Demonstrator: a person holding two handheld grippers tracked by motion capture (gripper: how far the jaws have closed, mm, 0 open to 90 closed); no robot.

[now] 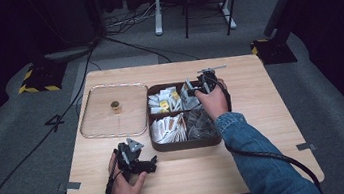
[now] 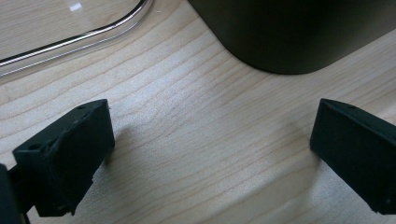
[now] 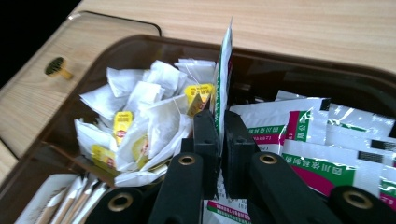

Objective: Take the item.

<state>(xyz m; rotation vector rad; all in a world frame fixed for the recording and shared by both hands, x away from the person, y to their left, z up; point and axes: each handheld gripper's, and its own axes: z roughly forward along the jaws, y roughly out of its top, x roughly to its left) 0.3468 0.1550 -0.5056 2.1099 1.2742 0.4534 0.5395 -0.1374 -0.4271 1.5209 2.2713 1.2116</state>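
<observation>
Right gripper (image 3: pixel 219 140) fingers pinch an upright sachet (image 3: pixel 224 79).

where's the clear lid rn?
High view: the clear lid lies flat on the table's left half, directly left of the brown divided box, ahead of the left gripper.
</observation>
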